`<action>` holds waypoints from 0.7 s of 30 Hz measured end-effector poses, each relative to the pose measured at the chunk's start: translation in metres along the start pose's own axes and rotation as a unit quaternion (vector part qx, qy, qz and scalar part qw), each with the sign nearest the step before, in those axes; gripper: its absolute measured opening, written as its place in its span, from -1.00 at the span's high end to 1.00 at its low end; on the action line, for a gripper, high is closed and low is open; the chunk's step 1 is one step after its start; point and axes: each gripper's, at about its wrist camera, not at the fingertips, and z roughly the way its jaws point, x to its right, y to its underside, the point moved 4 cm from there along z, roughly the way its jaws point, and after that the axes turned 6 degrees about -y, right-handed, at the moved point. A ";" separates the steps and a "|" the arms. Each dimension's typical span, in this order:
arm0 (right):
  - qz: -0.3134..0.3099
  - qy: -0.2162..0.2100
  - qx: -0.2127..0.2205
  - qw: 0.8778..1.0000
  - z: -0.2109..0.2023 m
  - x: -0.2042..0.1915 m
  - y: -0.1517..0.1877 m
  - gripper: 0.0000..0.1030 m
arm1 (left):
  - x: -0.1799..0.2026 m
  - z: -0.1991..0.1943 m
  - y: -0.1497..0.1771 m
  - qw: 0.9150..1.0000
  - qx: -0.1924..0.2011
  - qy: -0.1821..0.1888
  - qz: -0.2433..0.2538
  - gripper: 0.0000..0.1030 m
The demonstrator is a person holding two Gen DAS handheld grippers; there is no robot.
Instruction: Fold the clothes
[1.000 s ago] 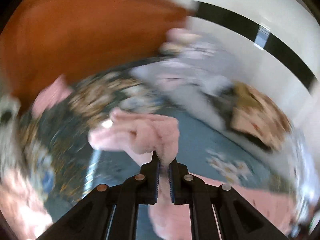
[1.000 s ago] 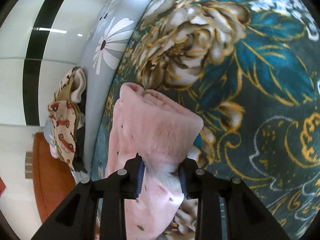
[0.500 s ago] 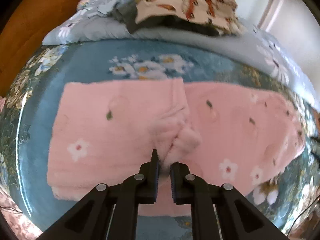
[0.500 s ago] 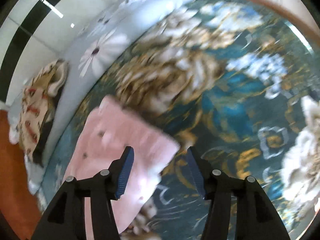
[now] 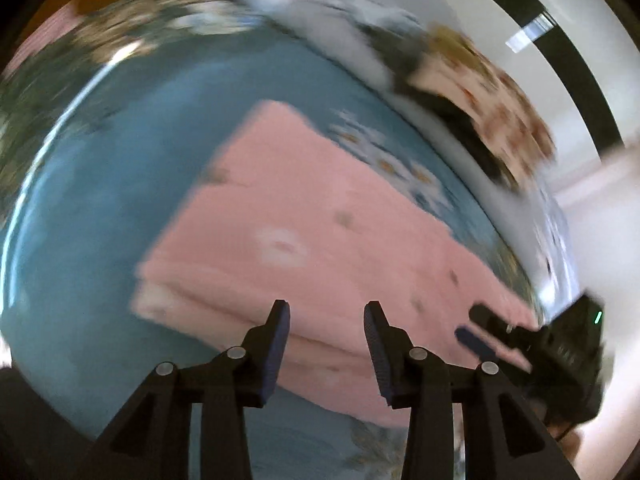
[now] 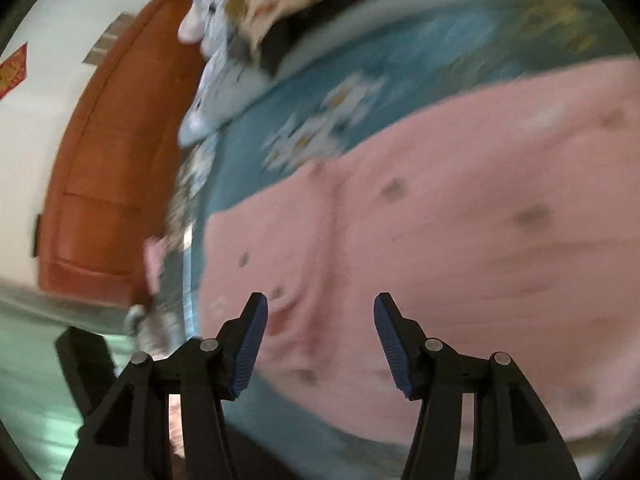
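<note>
Both grips released: left gripper (image 5: 326,322), a second ago pinching the pink fleece garment (image 5: 320,248), is opening with nothing between its jaws, right gripper (image 6: 320,316) spread; garment lies folded on the blue floral bedspread (image 5: 120,200); fold likely complete.

Bright daylight, heavy motion blur, fisheye-warped dark edges

L tongs (image 5: 326,344) opening, empty | pink garment (image 5: 320,248) folded on bedspread (image 5: 100,200)

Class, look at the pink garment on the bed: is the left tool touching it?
Apart. The left wrist view shows the left tool, jaws opening, with nothing between them, the pink garment lying flat beyond.
</note>
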 end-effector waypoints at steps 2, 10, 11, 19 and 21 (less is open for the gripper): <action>0.026 0.004 -0.001 1.000 0.021 0.006 0.001 -0.11 | -0.024 -0.001 -0.003 0.999 0.004 -0.006 -0.039 0.18; 0.108 -0.045 0.012 0.993 0.040 0.014 0.016 -0.11 | -0.076 0.012 0.008 0.991 -0.015 0.002 -0.136 0.18; 0.108 -0.047 0.008 0.993 0.041 0.011 0.015 -0.11 | -0.075 0.012 0.009 0.991 -0.014 0.001 -0.135 0.18; 0.035 0.009 0.027 0.999 0.020 -0.020 0.008 0.75 | -0.066 -0.012 0.005 0.993 0.020 0.016 -0.113 0.18; -0.011 0.004 0.065 0.998 -0.014 -0.032 0.002 0.75 | -0.056 -0.019 0.004 0.994 0.031 0.025 -0.101 0.18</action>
